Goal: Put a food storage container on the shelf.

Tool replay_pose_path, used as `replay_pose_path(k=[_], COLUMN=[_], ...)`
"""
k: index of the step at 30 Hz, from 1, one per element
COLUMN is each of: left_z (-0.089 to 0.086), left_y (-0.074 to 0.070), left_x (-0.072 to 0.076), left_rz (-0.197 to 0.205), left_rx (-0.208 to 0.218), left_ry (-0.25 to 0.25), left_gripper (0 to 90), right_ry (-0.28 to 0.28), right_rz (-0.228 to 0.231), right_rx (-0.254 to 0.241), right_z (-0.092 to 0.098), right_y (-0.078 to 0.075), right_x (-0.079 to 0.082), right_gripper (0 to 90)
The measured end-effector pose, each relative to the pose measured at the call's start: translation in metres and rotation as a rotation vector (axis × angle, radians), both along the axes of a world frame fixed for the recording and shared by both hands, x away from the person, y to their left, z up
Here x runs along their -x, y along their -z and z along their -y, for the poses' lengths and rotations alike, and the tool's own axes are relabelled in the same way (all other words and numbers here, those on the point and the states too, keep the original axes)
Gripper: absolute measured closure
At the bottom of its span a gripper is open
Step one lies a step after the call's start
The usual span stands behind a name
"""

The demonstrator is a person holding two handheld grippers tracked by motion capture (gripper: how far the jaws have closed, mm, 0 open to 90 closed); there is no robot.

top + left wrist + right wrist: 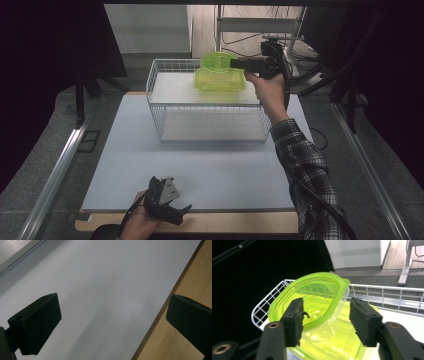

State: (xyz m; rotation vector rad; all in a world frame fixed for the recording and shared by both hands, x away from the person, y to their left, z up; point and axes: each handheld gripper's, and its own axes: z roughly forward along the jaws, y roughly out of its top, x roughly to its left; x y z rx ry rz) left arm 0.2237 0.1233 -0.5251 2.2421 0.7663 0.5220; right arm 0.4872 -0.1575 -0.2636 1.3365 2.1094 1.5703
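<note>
Our right gripper gapes around the propped green lid, unpinched; it may topple off the container toward the basket's back edge. Left gripper idles, released.

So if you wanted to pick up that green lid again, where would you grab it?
Probably by its raised edge nearest the right gripper. The green lid leans tilted on the green container in the wire basket, so its thin rim faces the open jaws. Coming in from that side, one jaw goes over the rim and one under.
</note>
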Motion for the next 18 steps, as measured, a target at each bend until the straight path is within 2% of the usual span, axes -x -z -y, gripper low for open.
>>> replay_pose_path(k=[7, 18], left_z=[0.000, -0.001], left_y=[0.000, 0.000], left_x=[0.000, -0.001], left_rz=[0.003, 0.001], left_rx=[0.004, 0.022], left_ry=[-0.006, -0.012], left_gripper=[0.1, 0.0], right_ry=[-0.046, -0.092], right_rz=[0.022, 0.041], right_rx=[0.027, 0.056], right_z=[0.003, 0.007], right_y=[0.004, 0.011], right_x=[0.011, 0.025], right_gripper=[33.5, 26.5])
